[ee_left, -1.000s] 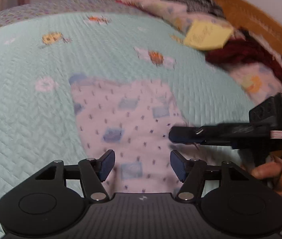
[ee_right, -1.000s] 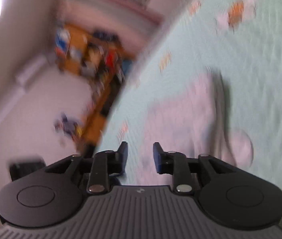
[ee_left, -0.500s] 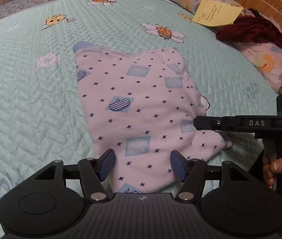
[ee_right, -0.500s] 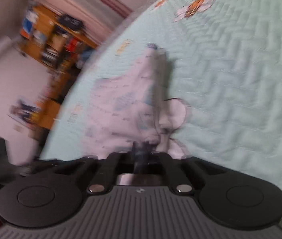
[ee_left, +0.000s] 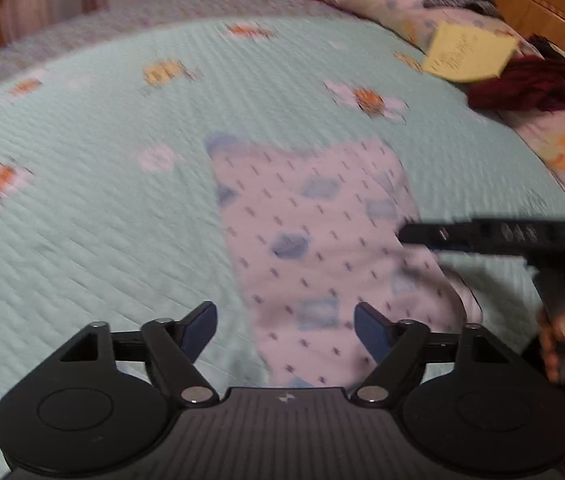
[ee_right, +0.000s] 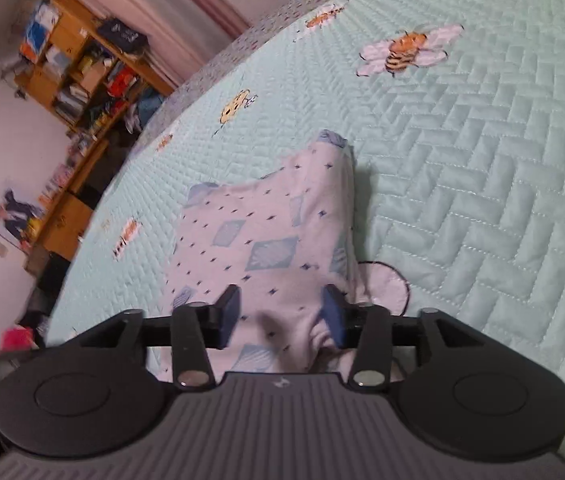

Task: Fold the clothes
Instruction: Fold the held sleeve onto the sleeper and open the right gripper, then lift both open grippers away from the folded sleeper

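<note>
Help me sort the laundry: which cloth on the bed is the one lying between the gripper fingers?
The white garment with blue diamonds, flat on the quilt; the dark red cloth is bunched by the pillows.

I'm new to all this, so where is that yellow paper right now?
In the left wrist view the yellow paper lies at the top right, on the pillows by the wooden headboard, just left of a dark red garment.

Mint quilted bedspread [ee_left: 82, 220] with bee prints. Yellow paper [ee_left: 468, 56] beside dark red cloth [ee_left: 534, 88] by the pillows. Cluttered wooden shelves [ee_right: 70, 80] behind.
</note>
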Demonstrator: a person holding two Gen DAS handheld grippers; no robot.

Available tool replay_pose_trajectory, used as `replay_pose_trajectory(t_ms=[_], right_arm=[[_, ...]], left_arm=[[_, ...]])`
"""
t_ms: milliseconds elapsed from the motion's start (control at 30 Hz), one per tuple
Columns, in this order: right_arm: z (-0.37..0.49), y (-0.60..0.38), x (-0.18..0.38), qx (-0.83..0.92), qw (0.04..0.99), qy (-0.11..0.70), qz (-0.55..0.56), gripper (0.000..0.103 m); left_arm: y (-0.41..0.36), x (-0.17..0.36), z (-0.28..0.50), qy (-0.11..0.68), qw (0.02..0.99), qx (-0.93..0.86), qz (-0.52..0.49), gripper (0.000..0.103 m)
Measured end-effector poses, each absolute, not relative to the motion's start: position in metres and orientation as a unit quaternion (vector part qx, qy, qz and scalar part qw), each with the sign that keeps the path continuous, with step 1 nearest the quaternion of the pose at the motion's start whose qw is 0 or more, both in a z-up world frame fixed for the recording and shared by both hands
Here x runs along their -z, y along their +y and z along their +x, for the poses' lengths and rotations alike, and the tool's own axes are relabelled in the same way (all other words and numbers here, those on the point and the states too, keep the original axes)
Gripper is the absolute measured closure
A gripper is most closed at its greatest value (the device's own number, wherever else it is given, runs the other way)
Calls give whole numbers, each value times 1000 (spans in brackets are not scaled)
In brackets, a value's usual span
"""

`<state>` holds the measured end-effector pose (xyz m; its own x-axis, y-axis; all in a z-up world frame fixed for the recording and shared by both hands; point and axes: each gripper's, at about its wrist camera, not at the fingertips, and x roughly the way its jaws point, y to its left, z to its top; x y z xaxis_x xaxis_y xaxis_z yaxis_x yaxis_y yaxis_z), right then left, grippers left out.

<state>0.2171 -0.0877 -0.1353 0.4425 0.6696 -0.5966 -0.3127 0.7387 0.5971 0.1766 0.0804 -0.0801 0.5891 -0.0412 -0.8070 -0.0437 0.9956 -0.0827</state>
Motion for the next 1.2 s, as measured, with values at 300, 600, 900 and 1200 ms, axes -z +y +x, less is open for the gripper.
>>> replay_pose_trajectory(t_ms=[300, 600, 900, 1200], right_arm=[[187, -59, 84, -234, 869, 424, 98, 17], [187, -38, 64, -161, 841, 516, -1, 12], [185, -20, 74, -158, 819, 551, -39, 12], [189, -8, 79, -154, 803, 573, -58, 12]], left_arm=[[90, 41, 175, 448, 890, -74, -50, 1], [88, 16, 188, 489, 863, -108, -62, 1], [87, 27, 199, 539, 830, -130, -69, 1], [89, 36, 207, 565, 812, -113, -96, 1]])
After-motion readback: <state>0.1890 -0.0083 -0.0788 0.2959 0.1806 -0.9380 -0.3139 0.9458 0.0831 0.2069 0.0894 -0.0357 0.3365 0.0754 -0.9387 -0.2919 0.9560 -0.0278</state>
